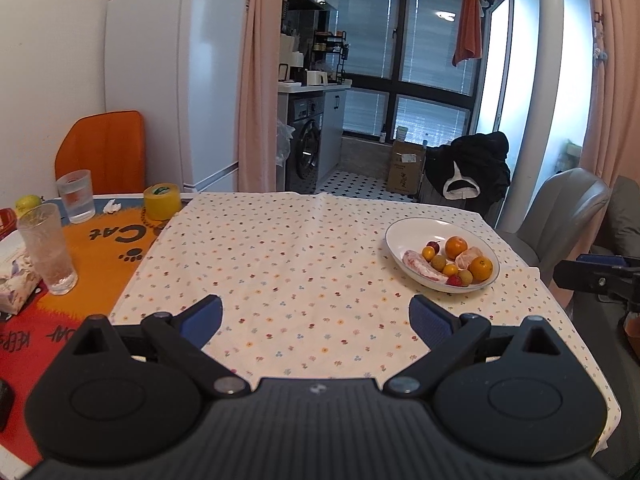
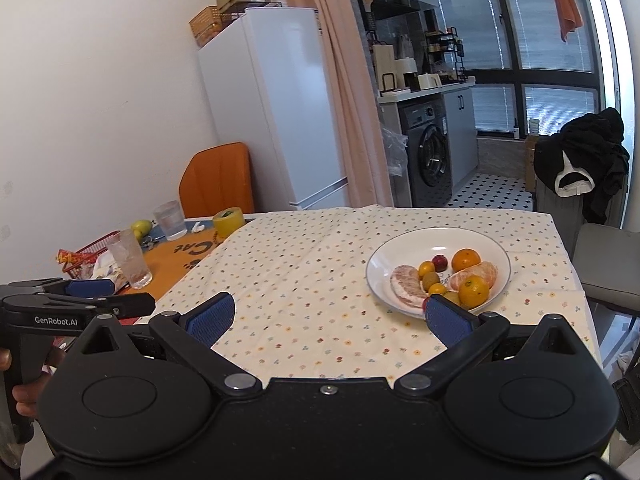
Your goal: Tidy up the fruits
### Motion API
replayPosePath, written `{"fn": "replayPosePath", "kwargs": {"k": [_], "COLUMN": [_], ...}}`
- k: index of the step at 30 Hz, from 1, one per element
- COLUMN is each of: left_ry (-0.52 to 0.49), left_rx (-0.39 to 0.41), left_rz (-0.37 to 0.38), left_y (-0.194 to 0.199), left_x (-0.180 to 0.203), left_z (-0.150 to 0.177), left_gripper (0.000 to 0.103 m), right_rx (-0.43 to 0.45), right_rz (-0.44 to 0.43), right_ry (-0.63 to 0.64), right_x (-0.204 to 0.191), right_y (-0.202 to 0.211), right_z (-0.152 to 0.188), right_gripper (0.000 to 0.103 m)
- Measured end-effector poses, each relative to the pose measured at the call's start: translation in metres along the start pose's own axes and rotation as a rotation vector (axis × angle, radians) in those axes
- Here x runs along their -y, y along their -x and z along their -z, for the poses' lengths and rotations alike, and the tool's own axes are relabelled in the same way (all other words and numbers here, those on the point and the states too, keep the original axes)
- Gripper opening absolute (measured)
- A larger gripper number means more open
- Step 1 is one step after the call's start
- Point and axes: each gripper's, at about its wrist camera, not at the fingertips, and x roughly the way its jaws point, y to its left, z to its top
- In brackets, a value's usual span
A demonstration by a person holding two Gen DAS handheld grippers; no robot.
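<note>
Both claws, left claw [image 1: 316, 314] and right claw [image 2: 328, 314], released and empty above the desk [image 2: 304, 280]; fruits [image 2: 452, 280] gathered in the plate [image 2: 376, 276] just ahead-right of the right claw: fits pre-sorting or finished.

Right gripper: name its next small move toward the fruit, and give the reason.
Probably ease the right gripper forward and to its right, toward the white plate. Both grippers are open and empty above the floral cloth, and all the fruit, including the whole orange at the near rim, sits on that plate. The right gripper looks closer to it than the left gripper.
</note>
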Motion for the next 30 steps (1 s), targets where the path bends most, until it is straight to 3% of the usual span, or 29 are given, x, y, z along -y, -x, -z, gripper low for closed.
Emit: {"fn": "replayPosePath", "kwargs": {"k": [11, 30], "left_ry": [0.020, -0.007], "left_rx": [0.040, 0.016], "left_rz": [-0.033, -0.024], "left_y": [0.023, 0.023], "left_x": [-0.018, -0.016], "left_z": [0.000, 0.003], "left_gripper": [0.103, 0.103], "right_rx": [-0.014, -0.025], "right_rz": [0.003, -0.005], "right_ry": [0.015, 0.021], "right_x": [-0.013, -0.020], "right_y": [0.005, 0.005], "right_z": [0.005, 0.004], "right_gripper": [0.103, 0.103]}}
